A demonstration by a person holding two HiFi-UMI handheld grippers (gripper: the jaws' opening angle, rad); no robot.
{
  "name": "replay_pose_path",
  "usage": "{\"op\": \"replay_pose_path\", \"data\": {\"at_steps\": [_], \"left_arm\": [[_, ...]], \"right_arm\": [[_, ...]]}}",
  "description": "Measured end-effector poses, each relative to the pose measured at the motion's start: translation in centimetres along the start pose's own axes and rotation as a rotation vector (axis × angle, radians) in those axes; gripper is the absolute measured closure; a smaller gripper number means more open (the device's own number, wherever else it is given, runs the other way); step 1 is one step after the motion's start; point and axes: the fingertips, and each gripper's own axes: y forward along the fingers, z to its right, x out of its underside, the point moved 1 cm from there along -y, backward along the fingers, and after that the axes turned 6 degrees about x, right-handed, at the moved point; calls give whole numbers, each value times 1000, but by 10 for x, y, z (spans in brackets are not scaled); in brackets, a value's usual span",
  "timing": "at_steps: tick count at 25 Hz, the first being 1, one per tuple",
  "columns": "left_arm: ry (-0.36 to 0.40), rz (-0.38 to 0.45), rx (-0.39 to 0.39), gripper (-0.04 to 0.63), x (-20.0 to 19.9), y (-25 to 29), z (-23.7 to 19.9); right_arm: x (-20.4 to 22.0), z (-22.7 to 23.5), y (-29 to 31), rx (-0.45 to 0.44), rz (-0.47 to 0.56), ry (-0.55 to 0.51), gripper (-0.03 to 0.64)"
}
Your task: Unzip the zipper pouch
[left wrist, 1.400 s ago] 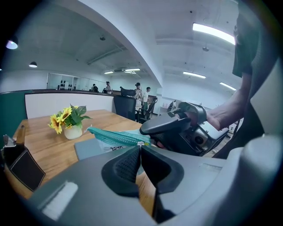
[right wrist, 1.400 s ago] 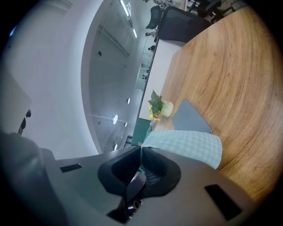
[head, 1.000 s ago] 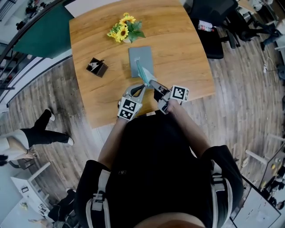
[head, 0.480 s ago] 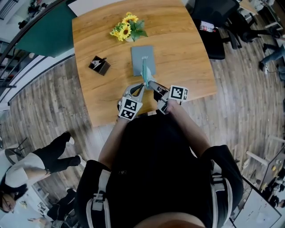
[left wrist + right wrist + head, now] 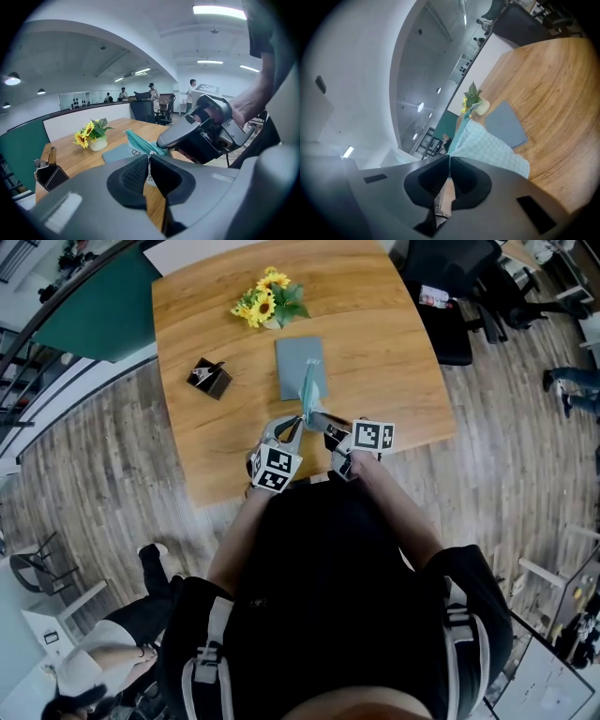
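Note:
The teal checked zipper pouch (image 5: 307, 393) hangs in the air over the table's near edge, held up between both grippers. My left gripper (image 5: 298, 424) is shut on the pouch's near corner (image 5: 148, 157), where a small white tag shows. My right gripper (image 5: 315, 417) is shut on the pouch's near edge (image 5: 449, 158), and the checked cloth (image 5: 490, 147) spreads away beyond its jaws. In the left gripper view the right gripper (image 5: 174, 135) lies just to the right, above the pouch (image 5: 139, 142). The zipper pull is hidden.
A grey flat pad (image 5: 298, 366) lies on the wooden table (image 5: 384, 343) right beyond the pouch. A pot of sunflowers (image 5: 266, 298) stands at the far side and a small black box (image 5: 208, 378) at the left. Office chairs stand at the far right.
The far end of the pouch has swung to the right and now points straight away from me. Both grippers have stayed in place, and the right one has rolled a little.

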Motion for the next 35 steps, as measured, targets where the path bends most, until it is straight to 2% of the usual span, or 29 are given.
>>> {"op": "replay_pose_path", "data": {"at_steps": [7,13,18,26,35], "left_arm": [[-3,-9,-13,580,-2,1,-2],[-45,-14,-81,586,1,-1,-21],[-35,-10,-67,586,0,-5,-26],[-57,-16,-101,586,1,-9,-33],[-50,-21,-99,586,0,-6,-35]], "right_arm": [[-2,-2,-1,4,-2,-8,606],[6,-9,-1,-5,-37,-60,606],[5,-12,-1,-25,-30,-40,606],[9,-14,-5,-33,-36,-39,606],[8,-15,-8,-40,-33,-45,606]]}}
